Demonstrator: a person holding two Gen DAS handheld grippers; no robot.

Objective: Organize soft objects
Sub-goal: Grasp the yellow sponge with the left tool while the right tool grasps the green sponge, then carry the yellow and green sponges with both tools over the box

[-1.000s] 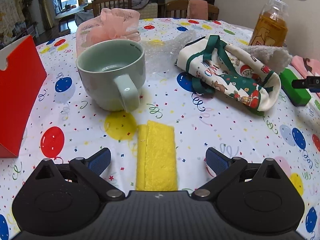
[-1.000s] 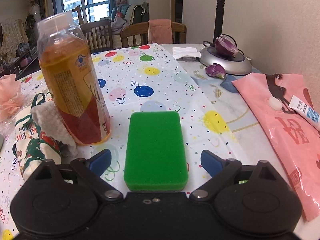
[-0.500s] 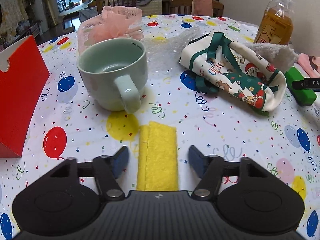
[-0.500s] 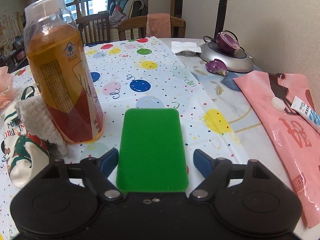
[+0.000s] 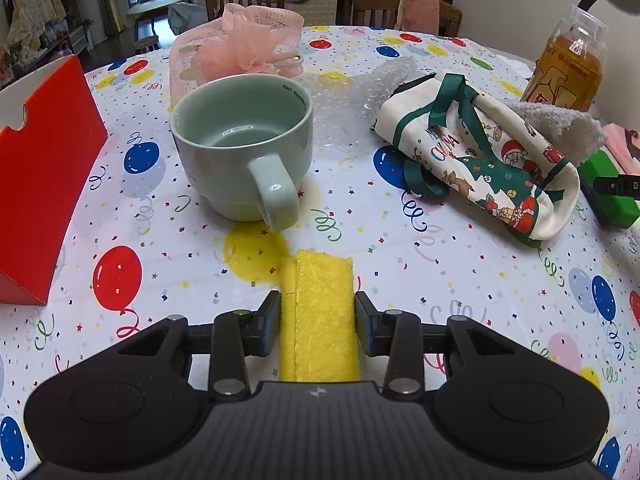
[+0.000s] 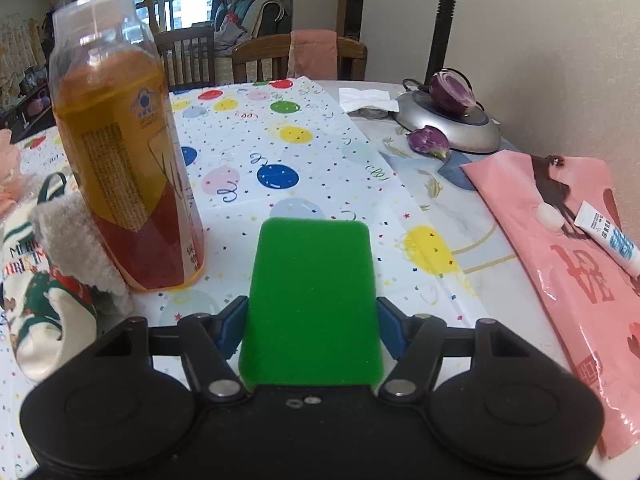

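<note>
A yellow sponge [image 5: 320, 300] lies on the balloon-print tablecloth [image 5: 160, 248] in front of a pale green mug [image 5: 240, 148]. My left gripper [image 5: 316, 320] straddles it, its jaws closing, with both pads touching the sponge's long sides. In the right wrist view a green sponge [image 6: 312, 280] sits between the jaws of my right gripper [image 6: 311, 324], which are also closing, the blue pads against its sides. A Christmas-print cloth bag [image 5: 480, 160], a grey fluffy cloth [image 5: 560, 124] and a pink mesh puff [image 5: 248, 48] lie further back.
A red open box [image 5: 44, 184] stands at the left. A bottle of amber drink [image 6: 124, 160] stands just left of the green sponge. Bubble wrap [image 5: 360, 88] lies behind the mug. At the right lie a pink pouch [image 6: 560, 248], a small tube [image 6: 608, 236] and a lamp base [image 6: 452, 128] with onion pieces.
Both grippers' jaws have come in from wide apart until the pads meet the sponges' sides. The hands have barely moved.
</note>
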